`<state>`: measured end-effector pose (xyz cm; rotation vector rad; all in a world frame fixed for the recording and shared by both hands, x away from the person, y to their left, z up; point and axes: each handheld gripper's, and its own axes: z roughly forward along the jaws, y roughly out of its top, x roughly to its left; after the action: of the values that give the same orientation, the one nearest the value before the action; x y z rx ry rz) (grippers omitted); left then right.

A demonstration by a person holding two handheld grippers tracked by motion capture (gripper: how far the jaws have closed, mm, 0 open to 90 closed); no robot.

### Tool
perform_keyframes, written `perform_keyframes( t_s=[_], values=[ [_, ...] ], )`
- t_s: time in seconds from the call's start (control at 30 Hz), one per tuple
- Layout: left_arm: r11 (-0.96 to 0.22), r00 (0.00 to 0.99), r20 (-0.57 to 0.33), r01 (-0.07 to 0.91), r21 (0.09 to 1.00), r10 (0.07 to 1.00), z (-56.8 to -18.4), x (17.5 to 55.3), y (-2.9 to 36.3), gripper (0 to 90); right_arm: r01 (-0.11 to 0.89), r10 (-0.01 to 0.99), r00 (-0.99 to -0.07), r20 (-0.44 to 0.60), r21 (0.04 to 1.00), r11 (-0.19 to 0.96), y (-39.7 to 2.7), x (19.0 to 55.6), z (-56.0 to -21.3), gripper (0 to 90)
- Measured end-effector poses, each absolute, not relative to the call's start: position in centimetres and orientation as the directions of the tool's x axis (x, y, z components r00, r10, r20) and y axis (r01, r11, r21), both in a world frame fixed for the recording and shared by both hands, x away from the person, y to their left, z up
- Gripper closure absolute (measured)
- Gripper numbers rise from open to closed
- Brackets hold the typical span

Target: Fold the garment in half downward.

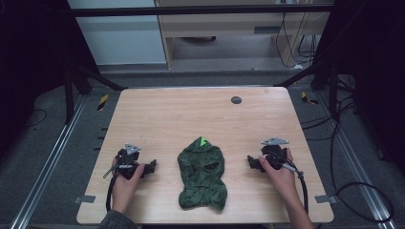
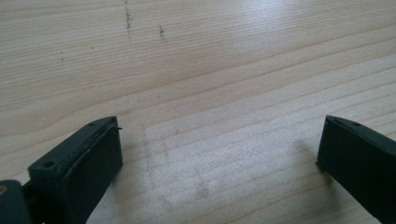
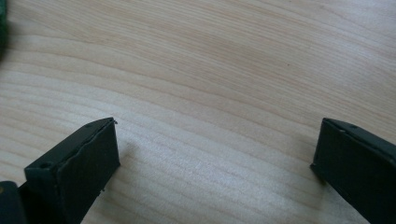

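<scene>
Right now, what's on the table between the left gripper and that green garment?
Nothing: in the high view only bare table separates the left gripper from the green garment.

You had no readable text, label, brand, number or sign anywhere in these views. The desk [image 1: 191, 114] was bare pale wood with no print on it, and the green garment [image 1: 202, 174] lying on it carried a small bright green tag near its top edge, too small for you to read anything from. Just off the desk's far corners lay yellow-and-black striped markers [image 1: 102, 101], a warning pattern without any lettering.
</scene>
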<state>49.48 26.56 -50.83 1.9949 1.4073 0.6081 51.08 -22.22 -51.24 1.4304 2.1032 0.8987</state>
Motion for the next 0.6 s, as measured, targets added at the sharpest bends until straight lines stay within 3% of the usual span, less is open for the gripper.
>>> perform_keyframes(
  t_s=[0.43, 0.53, 0.6],
  values=[
    [-0.274, 0.376, 0.014, 0.65, 0.709, 0.927, -50.8, 49.1, 26.4, 0.0, 0.639, 0.923, -0.385, -0.001, 0.721, 0.268, -21.7, 50.2, -51.2, 0.6],
    [-0.278, 0.403, -0.011, 0.651, 0.706, 0.915, -50.4, 48.9, 26.0, 3.3, 0.638, 0.915, -0.403, -0.007, 0.715, 0.286, -21.1, 49.9, -50.7, 9.8],
    [-0.276, 0.405, -0.017, 0.652, 0.706, 0.914, -50.4, 48.9, 25.9, 3.8, 0.632, 0.912, -0.41, -0.005, 0.719, 0.289, -20.8, 49.8, -50.6, 11.0]
  ],
)
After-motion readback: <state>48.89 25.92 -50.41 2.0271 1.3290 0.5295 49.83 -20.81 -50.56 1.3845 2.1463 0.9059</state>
